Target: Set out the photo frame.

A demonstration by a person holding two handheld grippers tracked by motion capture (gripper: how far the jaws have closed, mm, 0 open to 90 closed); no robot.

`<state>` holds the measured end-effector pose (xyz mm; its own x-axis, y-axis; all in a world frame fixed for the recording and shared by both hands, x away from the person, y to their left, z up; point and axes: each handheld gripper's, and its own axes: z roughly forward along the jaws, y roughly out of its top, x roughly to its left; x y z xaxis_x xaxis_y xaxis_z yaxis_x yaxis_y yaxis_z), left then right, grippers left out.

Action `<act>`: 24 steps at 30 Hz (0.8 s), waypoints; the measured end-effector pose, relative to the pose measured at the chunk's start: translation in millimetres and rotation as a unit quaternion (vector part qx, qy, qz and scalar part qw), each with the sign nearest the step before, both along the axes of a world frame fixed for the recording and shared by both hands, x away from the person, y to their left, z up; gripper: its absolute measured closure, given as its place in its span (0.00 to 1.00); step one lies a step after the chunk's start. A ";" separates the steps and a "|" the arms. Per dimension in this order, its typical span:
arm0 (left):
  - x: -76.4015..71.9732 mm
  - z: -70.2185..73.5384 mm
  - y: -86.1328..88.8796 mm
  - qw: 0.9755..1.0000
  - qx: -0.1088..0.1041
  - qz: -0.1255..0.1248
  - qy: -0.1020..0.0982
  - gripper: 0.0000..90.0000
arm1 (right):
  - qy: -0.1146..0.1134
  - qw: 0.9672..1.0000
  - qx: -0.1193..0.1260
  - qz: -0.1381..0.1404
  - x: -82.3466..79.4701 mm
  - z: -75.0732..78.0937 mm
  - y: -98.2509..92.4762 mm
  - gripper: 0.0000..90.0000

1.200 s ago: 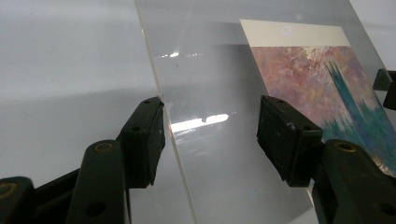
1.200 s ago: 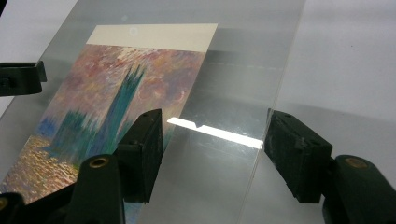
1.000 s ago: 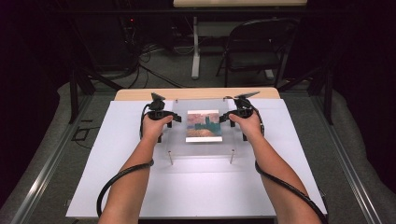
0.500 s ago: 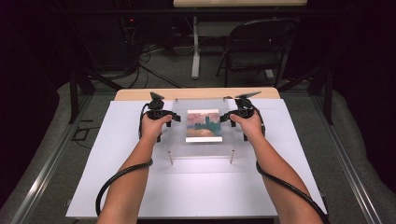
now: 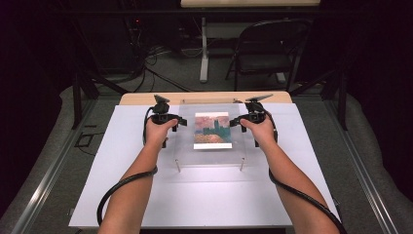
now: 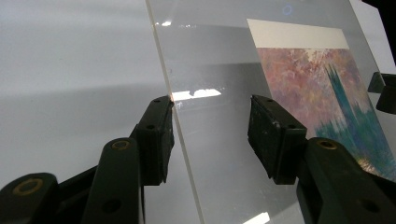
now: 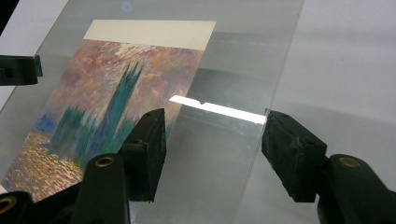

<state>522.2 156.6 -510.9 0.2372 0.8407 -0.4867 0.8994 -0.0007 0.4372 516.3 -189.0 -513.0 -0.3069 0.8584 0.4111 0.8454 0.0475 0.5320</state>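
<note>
A clear acrylic sheet [image 5: 212,148] stands on short pegs above the white table [image 5: 204,200], with a painted print [image 5: 212,129] of teal towers and a pink sky showing through it. My left gripper [image 5: 181,121] is at the sheet's left edge. In the left gripper view its jaws [image 6: 212,116] straddle that edge [image 6: 180,140]; they have just been closing, and a wide gap still stands between the pads. My right gripper [image 5: 234,122] is at the right edge, where its jaws [image 7: 215,130] stand apart around the sheet [image 7: 219,177] without pressing it.
The white table ends close behind the sheet at a wooden strip [image 5: 204,97]. A folding chair [image 5: 268,48] and floor cables [image 5: 156,63] lie beyond it. Black cables [image 5: 122,187] trail from both grippers along the forearms.
</note>
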 end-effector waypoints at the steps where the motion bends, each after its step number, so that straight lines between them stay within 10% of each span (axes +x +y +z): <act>1: -0.6 0.6 -0.9 1.000 -0.003 0.005 -0.001 0.56 | 0.000 1.000 0.000 0.000 0.0 0.0 0.0 0.44; 24: -12.2 25.1 0.9 1.000 0.010 -0.014 -0.022 0.61 | -0.027 0.999 -0.017 0.016 -14.0 23.3 -0.6 0.48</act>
